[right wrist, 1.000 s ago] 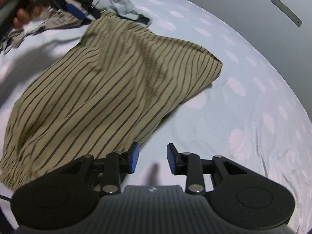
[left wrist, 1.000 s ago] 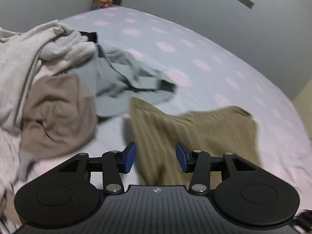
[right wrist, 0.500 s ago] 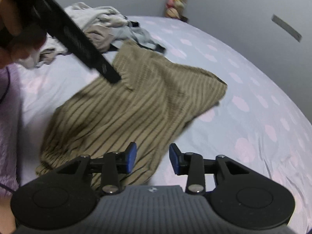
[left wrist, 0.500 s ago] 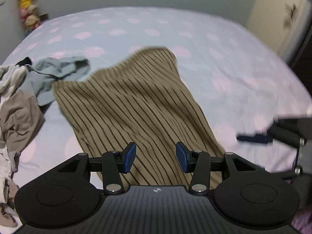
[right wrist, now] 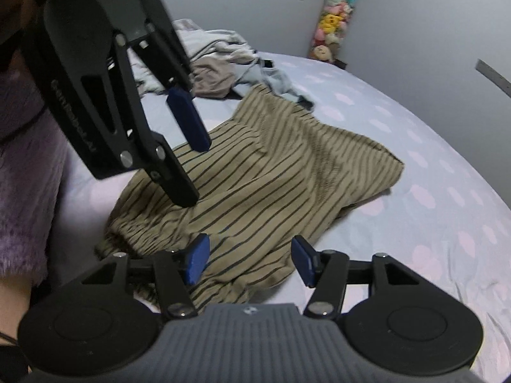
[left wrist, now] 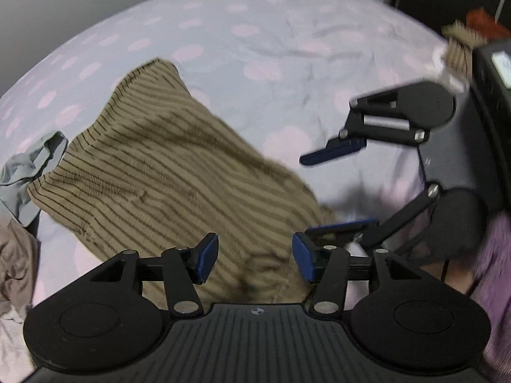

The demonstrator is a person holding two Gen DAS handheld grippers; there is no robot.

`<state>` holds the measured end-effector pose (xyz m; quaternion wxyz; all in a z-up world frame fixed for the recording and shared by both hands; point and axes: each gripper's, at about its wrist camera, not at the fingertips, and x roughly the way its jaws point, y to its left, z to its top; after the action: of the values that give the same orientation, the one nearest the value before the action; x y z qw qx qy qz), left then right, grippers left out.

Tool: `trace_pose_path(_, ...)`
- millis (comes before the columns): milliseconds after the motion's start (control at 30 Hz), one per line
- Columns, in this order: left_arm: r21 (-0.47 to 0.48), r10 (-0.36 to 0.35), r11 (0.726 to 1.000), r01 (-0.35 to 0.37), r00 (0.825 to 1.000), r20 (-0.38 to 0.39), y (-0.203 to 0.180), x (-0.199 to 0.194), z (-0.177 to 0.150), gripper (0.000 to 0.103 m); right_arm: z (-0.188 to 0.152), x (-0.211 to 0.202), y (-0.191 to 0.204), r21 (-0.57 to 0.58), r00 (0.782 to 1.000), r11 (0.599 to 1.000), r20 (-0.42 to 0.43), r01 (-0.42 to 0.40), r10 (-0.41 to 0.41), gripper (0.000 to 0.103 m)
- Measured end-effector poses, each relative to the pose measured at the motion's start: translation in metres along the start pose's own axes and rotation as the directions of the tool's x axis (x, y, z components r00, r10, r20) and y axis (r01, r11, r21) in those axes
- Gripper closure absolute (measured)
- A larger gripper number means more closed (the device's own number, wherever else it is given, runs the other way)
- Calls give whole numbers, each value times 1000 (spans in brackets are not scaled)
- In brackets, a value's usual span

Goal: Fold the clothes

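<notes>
An olive garment with dark stripes (left wrist: 159,172) lies spread on the bed; it also shows in the right wrist view (right wrist: 281,172). My left gripper (left wrist: 255,258) is open and empty, just above the garment's near bunched hem. My right gripper (right wrist: 250,263) is open and empty over the same near edge. In the left wrist view the right gripper (left wrist: 338,188) hangs at the right, jaws wide apart. In the right wrist view the left gripper (right wrist: 188,156) hangs above the garment's left part.
The bed sheet (left wrist: 287,48) is pale lilac with pink spots. A pile of grey, beige and pale blue clothes (right wrist: 220,60) lies at the far end. Stuffed toys (right wrist: 335,22) stand in the corner. A purple fuzzy sleeve (right wrist: 28,166) is at the left.
Both grippers swung toward the garment's near hem and toward each other. The right gripper's jaws opened wider. The clothes pile slid out to the left edge of the left wrist view.
</notes>
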<state>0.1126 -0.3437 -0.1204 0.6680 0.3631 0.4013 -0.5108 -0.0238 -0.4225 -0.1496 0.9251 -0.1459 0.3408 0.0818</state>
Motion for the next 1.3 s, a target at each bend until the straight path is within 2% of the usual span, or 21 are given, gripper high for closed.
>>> trace_pose_path(200, 122, -40, 991, 59, 987, -154, -33, 21, -8, 50, -7, -3, -1, -30, 997, 997, 37, -73, 74, 43)
trace_pose_path(333, 155, -5, 987, 39, 978, -208, -44, 42, -21, 50, -11, -6, -2, -63, 992, 991, 24, -120, 121, 43)
trace_pose_path(433, 130, -2, 991, 30, 977, -212, -38, 46, -32, 53, -13, -13, 4, -99, 991, 986, 17, -131, 134, 43)
trace_pose_path(533, 118, -19, 992, 39, 985, -169, -29, 36, -44, 54, -15, -19, 16, -146, 993, 982, 12, -115, 118, 43)
trace_pose_path(600, 136, -2, 990, 24, 988, -157, -26, 32, -51, 58, -16, -20, 28, -203, 996, 975, 0, -91, 93, 43)
trace_pose_path(700, 169, 13, 986, 10, 990, -139, -24, 32, -56, 67, -18, -17, 49, -321, 998, 945, -20, -65, 61, 44)
trace_pose_path(800, 188, -9, 982, 32, 992, -123, -30, 35, -56, 67, -24, -13, 67, -426, 999, 904, -49, -43, 24, 45)
trace_pose_path(867, 224, 16, 975, 12, 993, -121, -41, 40, -58, 67, -26, -9, 72, -459, 998, 888, -63, -37, 9, 46)
trace_pose_path(900, 237, 54, 971, -21, 989, -135, -45, 45, -58, 68, -27, -7, 73, -467, 997, 883, -71, -39, 6, 46)
trace_pose_path(967, 249, 123, 965, -80, 978, -166, -50, 55, -57, 72, -28, -4, 73, -471, 996, 881, -90, -46, 5, 46)
trace_pose_path(1067, 245, 182, 960, -133, 965, -191, -51, 63, -56, 73, -29, 0, 74, -475, 993, 878, -116, -63, 9, 44)
trace_pose_path(1167, 277, 221, 947, -161, 955, -199, -59, 68, -57, 78, -29, 2, 74, -481, 992, 874, -125, -66, 6, 44)
trace_pose_path(1233, 334, 260, 925, -182, 943, -207, -68, 74, -58, 81, -29, 4, 74, -478, 991, 876, -130, -64, 1, 44)
trace_pose_path(1300, 352, 272, 917, -188, 940, -207, -71, 75, -58, 82, -29, 6, 73, -476, 991, 877, -134, -61, -4, 44)
